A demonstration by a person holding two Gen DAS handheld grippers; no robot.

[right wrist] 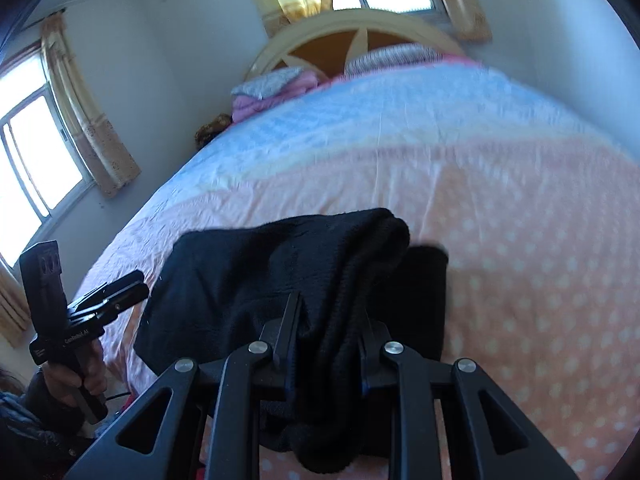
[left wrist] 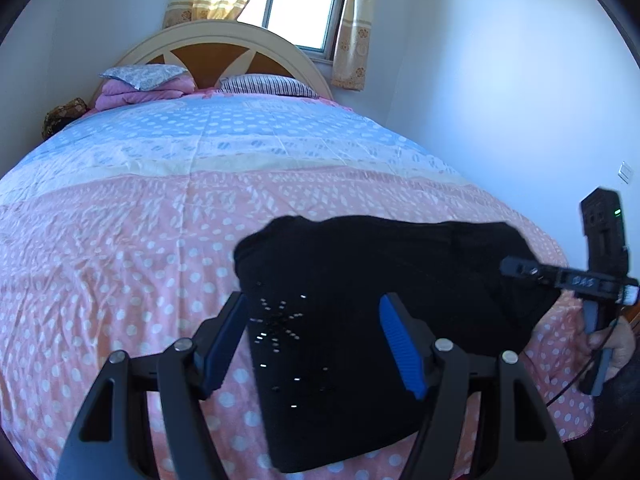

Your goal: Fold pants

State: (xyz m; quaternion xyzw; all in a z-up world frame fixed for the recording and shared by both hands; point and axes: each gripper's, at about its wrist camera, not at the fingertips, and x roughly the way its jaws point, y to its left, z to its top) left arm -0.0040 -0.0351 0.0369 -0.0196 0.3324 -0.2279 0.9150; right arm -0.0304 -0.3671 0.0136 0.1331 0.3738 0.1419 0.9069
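Black pants (left wrist: pixel 360 280) lie bunched on the near, pink part of the bed; small shiny studs (left wrist: pixel 276 320) dot the panel closest to me. My left gripper (left wrist: pixel 314 340) is open over that studded panel, its blue pads (left wrist: pixel 400 348) spread on either side and not pressing the cloth. From the right wrist view, the left gripper (right wrist: pixel 138 284) sits at the left edge of the pants (right wrist: pixel 240 280). My right gripper (right wrist: pixel 330 320) is shut on a thick fold of the black cloth, which rises bunched between its fingers. In the left wrist view, the right gripper (left wrist: pixel 510 268) bites the pants' right edge.
The bed (left wrist: pixel 120 260) has a dotted spread, pink near me and blue farther back. Pillows and a folded pink blanket (left wrist: pixel 140 92) lie at the arched headboard (left wrist: pixel 224 40). A curtained window (left wrist: pixel 304 0) is behind it and a white wall (left wrist: pixel 500 100) runs along the right. A hand (right wrist: pixel 76 376) holds the left gripper's handle.
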